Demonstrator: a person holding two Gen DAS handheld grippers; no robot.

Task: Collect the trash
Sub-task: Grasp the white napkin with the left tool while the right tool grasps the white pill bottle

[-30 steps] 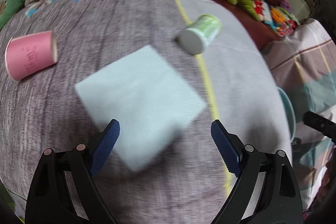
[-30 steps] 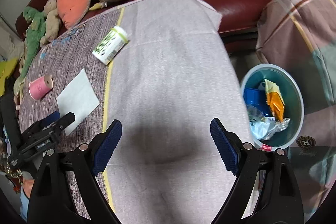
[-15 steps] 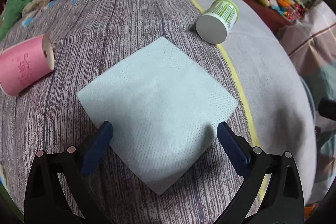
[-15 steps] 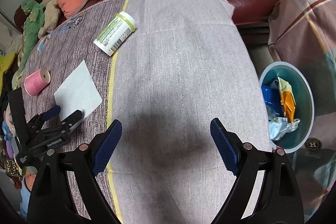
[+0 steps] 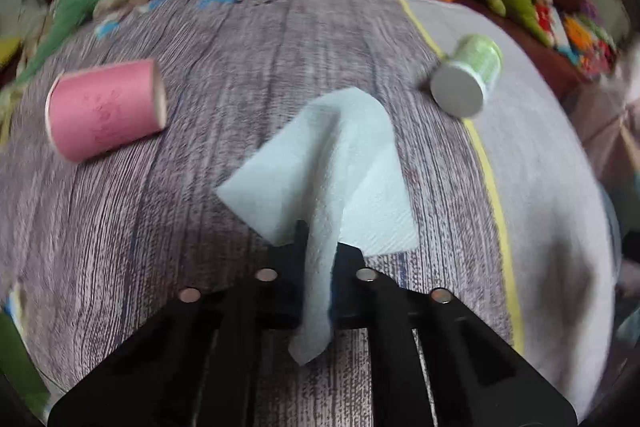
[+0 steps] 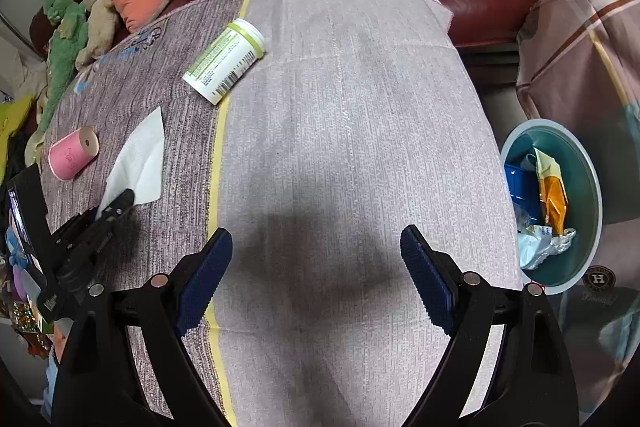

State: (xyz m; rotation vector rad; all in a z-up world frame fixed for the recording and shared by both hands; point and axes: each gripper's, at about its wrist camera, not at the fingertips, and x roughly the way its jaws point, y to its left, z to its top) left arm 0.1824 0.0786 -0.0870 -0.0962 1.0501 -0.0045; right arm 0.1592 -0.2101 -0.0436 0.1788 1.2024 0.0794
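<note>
My left gripper (image 5: 318, 247), clamped on the napkin (image 5: 344, 163), sits far across the table from the bin (image 6: 588, 203) beside my wide-open, empty right gripper (image 6: 316, 267).

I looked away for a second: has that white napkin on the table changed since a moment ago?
Yes. The napkin lay flat before; now the left gripper pinches it, bunched into a raised fold, between the pink cup and the green bottle.

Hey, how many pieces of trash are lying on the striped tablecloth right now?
3. A pale blue paper napkin, pinched in the left gripper; a pink paper cup on its side, left of it; a white-and-green plastic bottle lying near the yellow stripe. None appear hidden.
</note>
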